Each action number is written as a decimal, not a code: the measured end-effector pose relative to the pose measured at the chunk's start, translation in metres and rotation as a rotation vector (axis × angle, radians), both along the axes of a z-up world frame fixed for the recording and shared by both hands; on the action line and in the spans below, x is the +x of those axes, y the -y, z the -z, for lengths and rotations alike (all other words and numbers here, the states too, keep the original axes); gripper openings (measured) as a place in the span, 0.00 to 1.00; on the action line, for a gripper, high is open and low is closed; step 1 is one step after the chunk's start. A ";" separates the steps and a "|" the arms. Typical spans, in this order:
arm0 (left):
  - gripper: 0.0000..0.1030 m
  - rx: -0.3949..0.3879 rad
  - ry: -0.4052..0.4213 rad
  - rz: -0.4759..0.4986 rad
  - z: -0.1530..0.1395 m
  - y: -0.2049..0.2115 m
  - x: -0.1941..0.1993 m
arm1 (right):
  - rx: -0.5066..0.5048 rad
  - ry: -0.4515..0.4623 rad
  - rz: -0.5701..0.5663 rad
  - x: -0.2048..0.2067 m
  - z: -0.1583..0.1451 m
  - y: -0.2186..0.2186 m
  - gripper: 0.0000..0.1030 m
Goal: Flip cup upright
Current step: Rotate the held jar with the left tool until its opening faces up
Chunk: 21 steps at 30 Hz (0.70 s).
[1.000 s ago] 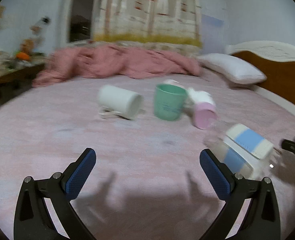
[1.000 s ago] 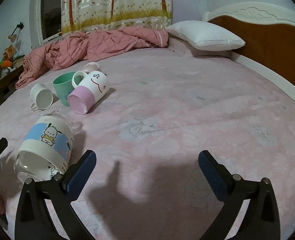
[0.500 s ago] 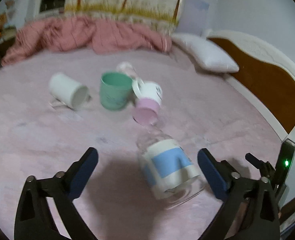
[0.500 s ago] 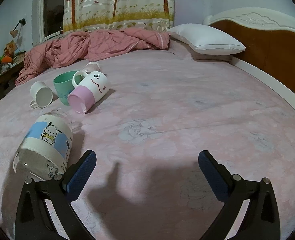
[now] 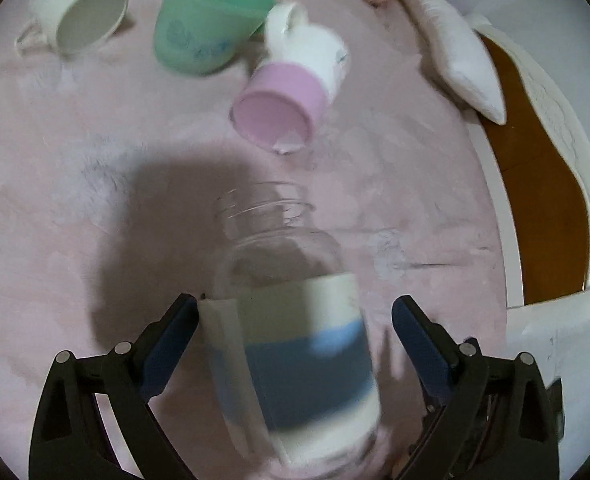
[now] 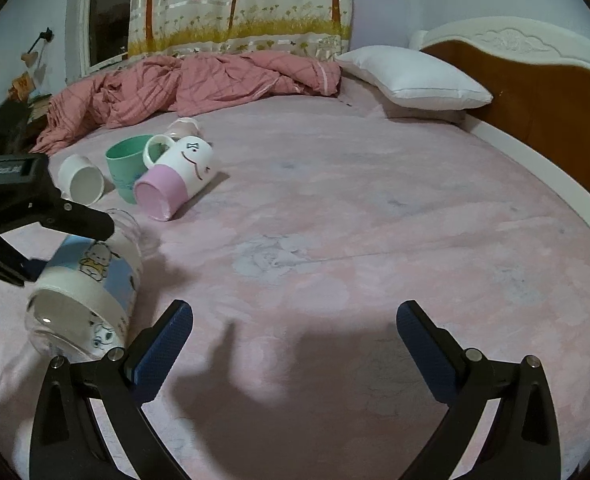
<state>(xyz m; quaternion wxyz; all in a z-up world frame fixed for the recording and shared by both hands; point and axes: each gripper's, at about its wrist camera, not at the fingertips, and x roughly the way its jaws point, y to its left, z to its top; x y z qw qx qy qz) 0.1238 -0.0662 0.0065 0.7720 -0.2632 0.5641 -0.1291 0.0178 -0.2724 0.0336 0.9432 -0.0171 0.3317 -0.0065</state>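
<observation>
A clear glass cup with a white and blue cartoon sleeve lies on its side on the pink bed, mouth pointing away from me. My left gripper is open and straddles it, a blue pad on each side, not touching. In the right wrist view the same cup lies at the left with the left gripper's black finger over it. My right gripper is open and empty above bare bedsheet.
A pink and white mug lies on its side beyond the glass cup. A green cup and a white cup lie further back. A white pillow, a pink quilt and a wooden headboard border the bed.
My left gripper has moved forward and down over the glass cup, which now lies between its open fingers. The right gripper has barely moved.
</observation>
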 end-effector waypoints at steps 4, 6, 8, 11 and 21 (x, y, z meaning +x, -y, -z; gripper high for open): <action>0.85 0.037 -0.042 -0.004 0.013 0.005 0.009 | 0.032 -0.008 0.000 0.001 -0.001 0.004 1.00; 0.79 0.030 -0.030 -0.009 0.009 0.006 0.008 | 0.034 -0.003 -0.001 0.000 -0.001 0.004 1.00; 0.79 0.040 -0.020 -0.030 0.005 0.005 0.005 | 0.030 -0.002 -0.005 -0.001 -0.002 0.003 1.00; 0.78 0.101 0.067 0.017 -0.009 0.013 -0.003 | 0.033 -0.003 -0.016 -0.002 -0.001 0.001 1.00; 0.77 0.320 0.387 0.049 -0.068 0.024 -0.036 | 0.040 0.008 -0.012 -0.003 -0.003 0.002 1.00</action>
